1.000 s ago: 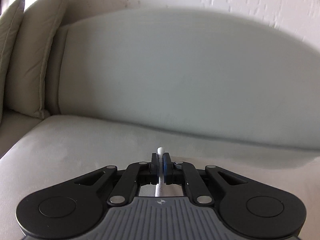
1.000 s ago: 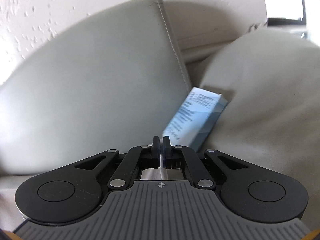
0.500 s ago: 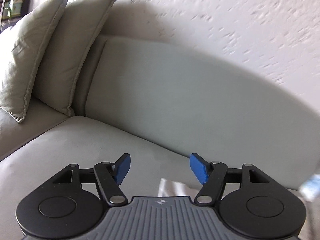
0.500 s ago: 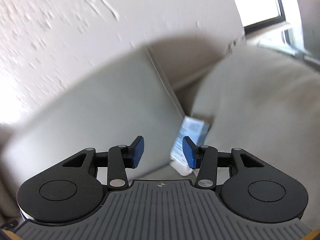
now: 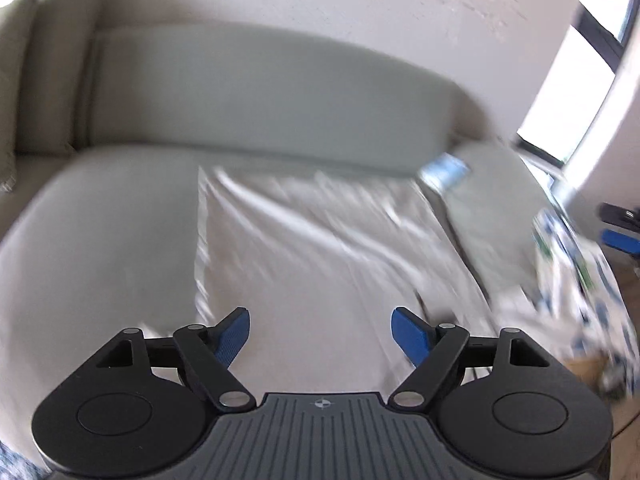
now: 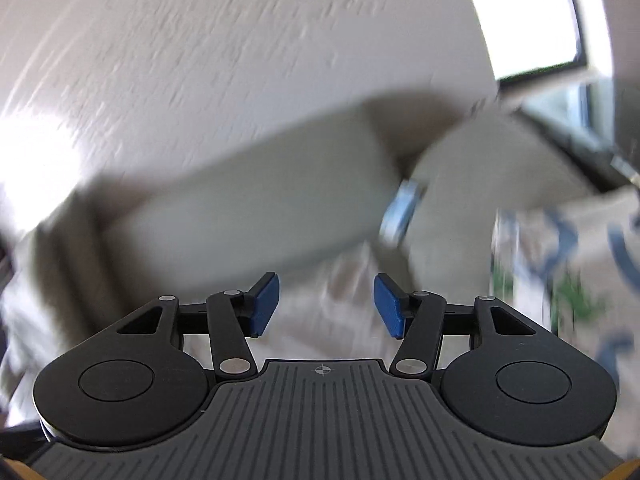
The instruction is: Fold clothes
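Nearest the left wrist camera, the left gripper [image 5: 320, 332] hangs with its blue pads spread wide and nothing between them. Just beyond and beneath it lies the white cloth [image 5: 320, 240], spread over the seat of the sofa [image 5: 100, 240] in one broad sheet with ridges and creases running across it. Its left edge is a fairly straight line down the seat; its far edge reaches close to the backrest; its right side runs toward the sofa's arm. Whether it is a single layer or already doubled over, the motion blur does not let me tell.

The right gripper [image 6: 326, 306] is likewise released, pads apart and empty, held above pale fabric that is too blurred to name with certainty — probably the same cloth.

By its look the cloth is thin, light and limp. It should drape and slide rather than hold a shape, and a pinch in the middle would only bunch it. The sound places to take hold are the corners or a straight hem, one gripper at each end of the same edge, so the sheet can be carried taut.

Farther right, a patterned fabric [image 5: 576, 264] in blue, green and white drapes over the sofa's arm. At the back, a light blue box [image 5: 446, 170] stands wedged between backrest and arm. Two cushions [image 5: 36, 80] lean at the far left, below the textured wall.
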{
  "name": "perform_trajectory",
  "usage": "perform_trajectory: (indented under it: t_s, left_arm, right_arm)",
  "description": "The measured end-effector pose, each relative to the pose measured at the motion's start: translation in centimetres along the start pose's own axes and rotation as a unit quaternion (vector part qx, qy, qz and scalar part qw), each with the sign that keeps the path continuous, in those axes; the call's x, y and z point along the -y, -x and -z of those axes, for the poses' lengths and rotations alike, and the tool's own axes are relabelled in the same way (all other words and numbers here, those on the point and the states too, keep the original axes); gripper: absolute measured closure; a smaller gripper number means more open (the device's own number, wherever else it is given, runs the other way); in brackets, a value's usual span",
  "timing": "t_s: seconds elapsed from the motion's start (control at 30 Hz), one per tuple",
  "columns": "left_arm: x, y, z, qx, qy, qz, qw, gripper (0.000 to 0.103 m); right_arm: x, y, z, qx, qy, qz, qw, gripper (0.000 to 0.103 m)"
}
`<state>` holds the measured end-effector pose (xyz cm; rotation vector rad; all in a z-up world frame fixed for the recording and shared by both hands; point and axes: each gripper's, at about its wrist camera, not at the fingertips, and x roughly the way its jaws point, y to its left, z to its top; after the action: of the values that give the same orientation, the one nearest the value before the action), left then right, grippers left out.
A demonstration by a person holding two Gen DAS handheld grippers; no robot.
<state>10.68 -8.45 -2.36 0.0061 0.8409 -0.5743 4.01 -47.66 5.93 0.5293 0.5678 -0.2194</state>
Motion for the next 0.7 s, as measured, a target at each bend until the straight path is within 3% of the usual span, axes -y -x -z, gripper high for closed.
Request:
perform_trajectory:
  t_s: [0.07, 0.13, 0.17, 0.27, 0.37, 0.4, 0.43, 0.5, 0.57, 0.6, 0.67, 0.7]
  left_arm:
    - [1.7, 0.9, 3.0, -0.017, -0.013, 0.015, 0.9997, 0.028]
    - [3.6, -0.6, 6.1, -0.019, 0.001, 0.001, 0.9998, 0.033]
    - [3.8, -1.8, 7.2, -0.021, 0.014, -0.007, 0.9997, 0.038]
    - [4.5, -4.5, 9.8, -0.035, 0.045, -0.013, 0.9983, 0.045]
    - [5.1, -5.8, 11.9, -0.047, 0.022, -0.028, 0.9983, 0.044]
    - [5.5, -5.6, 12.1, -0.046, -0.001, -0.036, 0.9983, 0.043]
    - [5.8, -5.5, 12.3, -0.046, -0.021, -0.044, 0.9977, 0.043]
    - [5.7, -5.2, 12.3, -0.055, -0.018, -0.047, 0.9972, 0.042]
    - [5.4, -5.0, 12.1, -0.058, -0.01, -0.044, 0.9973, 0.041]
    - [5.3, -5.1, 12.3, -0.057, -0.011, -0.044, 0.9973, 0.04]
    - [5.4, -5.3, 12.5, -0.055, -0.011, -0.045, 0.9974, 0.038]
    - [5.4, -5.4, 12.5, -0.054, -0.011, -0.045, 0.9975, 0.038]
  right_arm:
    - [0.5, 0.6, 3.1, -0.041, -0.008, -0.01, 0.999, 0.05]
    - [0.6, 0.3, 7.2, -0.081, -0.016, -0.011, 0.997, 0.074]
    - [0.9, -0.6, 9.1, -0.099, -0.024, -0.012, 0.995, 0.079]
    - [2.0, -3.3, 14.6, -0.143, -0.058, -0.026, 0.988, 0.083]
    - [3.2, -6.0, 18.9, -0.166, -0.078, -0.014, 0.983, 0.083]
    - [3.9, -6.3, 19.7, -0.169, -0.085, 0.001, 0.982, 0.099]
    - [4.8, -5.9, 20.1, -0.164, -0.097, 0.008, 0.982, 0.103]
    - [6.6, -5.0, 19.8, -0.16, -0.135, 0.019, 0.978, 0.103]
    - [7.5, -3.4, 18.7, -0.144, -0.134, 0.057, 0.979, 0.101]
    - [7.9, -2.5, 18.2, -0.13, -0.132, 0.066, 0.98, 0.09]
    - [8.9, -0.3, 17.2, -0.091, -0.146, 0.072, 0.982, 0.085]
    - [9.5, 0.7, 16.7, -0.069, -0.154, 0.08, 0.982, 0.077]
